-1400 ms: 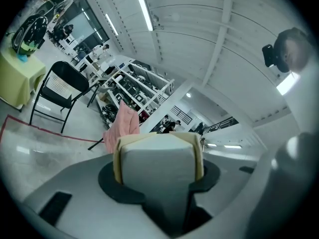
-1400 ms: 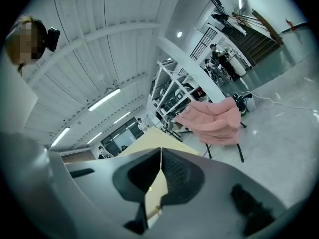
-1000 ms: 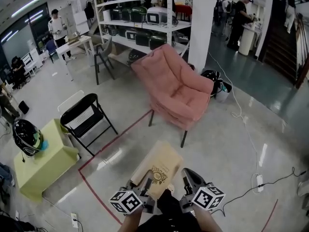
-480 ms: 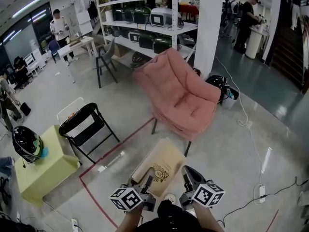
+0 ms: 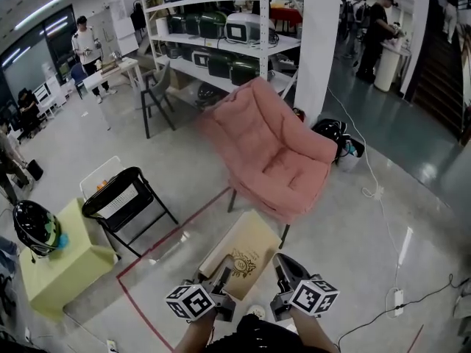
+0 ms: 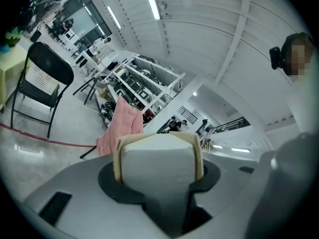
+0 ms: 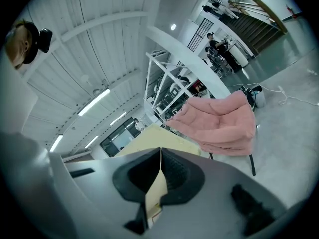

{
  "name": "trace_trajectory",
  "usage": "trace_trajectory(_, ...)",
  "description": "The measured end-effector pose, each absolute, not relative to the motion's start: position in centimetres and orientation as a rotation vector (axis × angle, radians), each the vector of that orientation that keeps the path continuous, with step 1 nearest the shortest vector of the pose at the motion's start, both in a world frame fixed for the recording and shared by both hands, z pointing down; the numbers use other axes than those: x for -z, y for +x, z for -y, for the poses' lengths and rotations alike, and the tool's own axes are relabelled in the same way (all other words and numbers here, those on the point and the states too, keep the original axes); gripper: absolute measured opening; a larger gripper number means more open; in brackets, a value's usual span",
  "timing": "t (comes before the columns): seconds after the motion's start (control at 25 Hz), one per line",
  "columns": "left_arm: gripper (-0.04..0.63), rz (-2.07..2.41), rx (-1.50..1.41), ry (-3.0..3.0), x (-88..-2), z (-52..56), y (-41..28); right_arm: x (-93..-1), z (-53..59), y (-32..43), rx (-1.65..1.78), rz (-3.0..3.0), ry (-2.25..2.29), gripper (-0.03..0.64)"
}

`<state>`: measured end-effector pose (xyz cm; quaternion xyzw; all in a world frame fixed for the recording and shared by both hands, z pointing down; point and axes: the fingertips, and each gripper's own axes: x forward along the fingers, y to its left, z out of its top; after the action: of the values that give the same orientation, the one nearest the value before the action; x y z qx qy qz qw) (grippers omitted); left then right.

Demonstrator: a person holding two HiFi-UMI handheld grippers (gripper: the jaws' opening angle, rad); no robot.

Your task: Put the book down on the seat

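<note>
A tan book [image 5: 247, 250] with a gold emblem is held out level in front of me by both grippers. My left gripper [image 5: 221, 281] is shut on its near left edge; in the left gripper view the thick page block [image 6: 158, 159] fills the jaws. My right gripper [image 5: 282, 272] is shut on the book's near right edge, where a thin cover leaf [image 7: 158, 182] sits pinched between the pads. Ahead stands the pink padded chair [image 5: 276, 149], its seat [image 5: 298, 179] bare, also visible as the pink chair [image 7: 219, 121] past the book.
A black folding chair [image 5: 121, 195] and a yellow-green table [image 5: 62, 254] with a black helmet [image 5: 33, 226] stand at the left. Red tape [image 5: 171, 223] runs across the floor. Shelves [image 5: 221, 28], a white pillar [image 5: 320, 35], a black bag [image 5: 329, 131], floor cables [image 5: 383, 212] and people surround the chair.
I have moved toward the pink chair, which now looks nearer and larger. The folding chair and table slid left in view. Both grippers keep the same hold on the book.
</note>
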<state>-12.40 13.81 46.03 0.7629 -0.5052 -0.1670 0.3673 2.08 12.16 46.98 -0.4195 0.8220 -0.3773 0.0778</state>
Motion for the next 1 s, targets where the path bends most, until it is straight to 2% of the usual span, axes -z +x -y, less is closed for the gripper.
trace_trajectory(1.0, 0.219, 1.253, 0.453, 1.911, -46.7, -5.3, -10.7, -47.1, -4.4, 5.6, 1.079, -2.405, -1.347, 0.014)
